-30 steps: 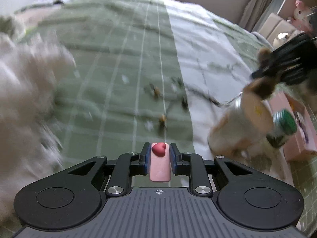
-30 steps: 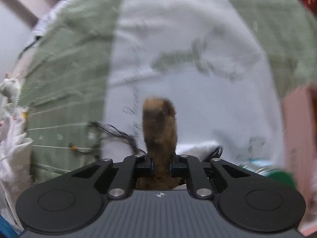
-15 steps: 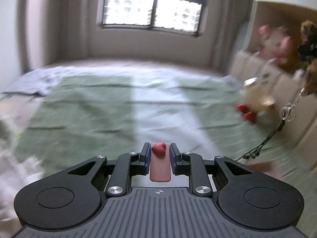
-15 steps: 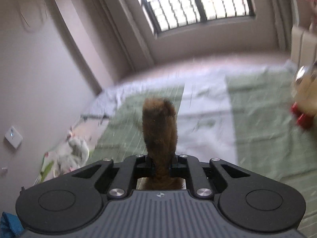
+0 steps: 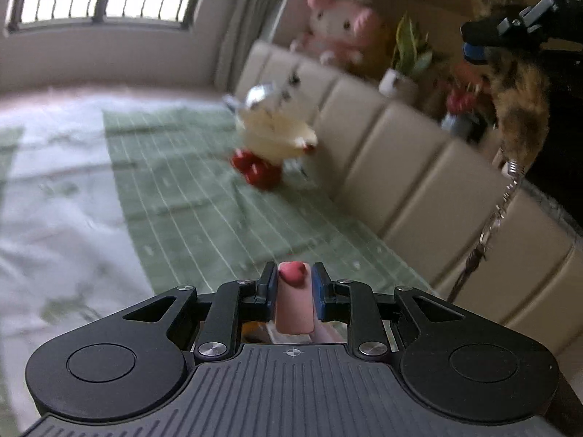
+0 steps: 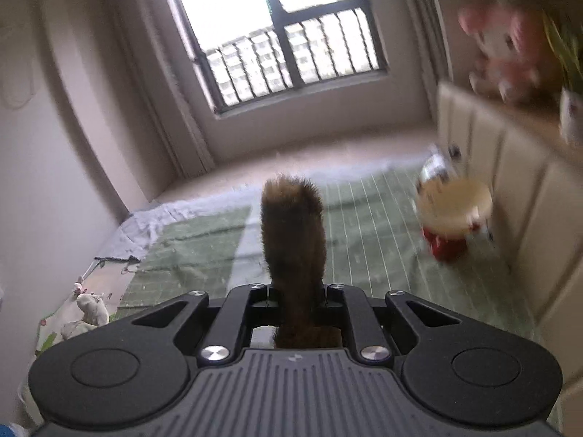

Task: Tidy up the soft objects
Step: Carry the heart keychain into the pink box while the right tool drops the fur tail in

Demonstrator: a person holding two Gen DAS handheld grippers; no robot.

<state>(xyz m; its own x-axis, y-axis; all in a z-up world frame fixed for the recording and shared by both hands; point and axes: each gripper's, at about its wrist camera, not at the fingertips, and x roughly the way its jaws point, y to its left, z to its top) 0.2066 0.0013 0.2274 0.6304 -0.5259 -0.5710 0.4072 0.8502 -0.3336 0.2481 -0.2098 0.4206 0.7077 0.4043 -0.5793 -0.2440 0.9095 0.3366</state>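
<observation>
My left gripper [image 5: 293,284] is shut on a pink soft toy part with a red heart tip [image 5: 294,300], held above the bed. My right gripper [image 6: 297,296] is shut on a brown furry toy [image 6: 293,240]; it also shows in the left wrist view [image 5: 517,83] at upper right, with a keychain hanging under it. A cream plush with red feet [image 5: 271,138] stands on the bed against the headboard, also in the right wrist view [image 6: 453,215]. A pink plush [image 5: 339,23] sits on the ledge above, also in the right wrist view [image 6: 506,54].
A beige padded headboard [image 5: 419,167] runs along the right. A potted plant [image 5: 408,62] and small figures stand on its ledge. The bed has a green and white cover [image 5: 189,196]. A window [image 6: 277,36] is ahead. Cloth items [image 6: 87,309] lie at the bed's left edge.
Both grippers have lifted from looking down at the bed and swung right toward the headboard and ledge, each still holding its toy.
</observation>
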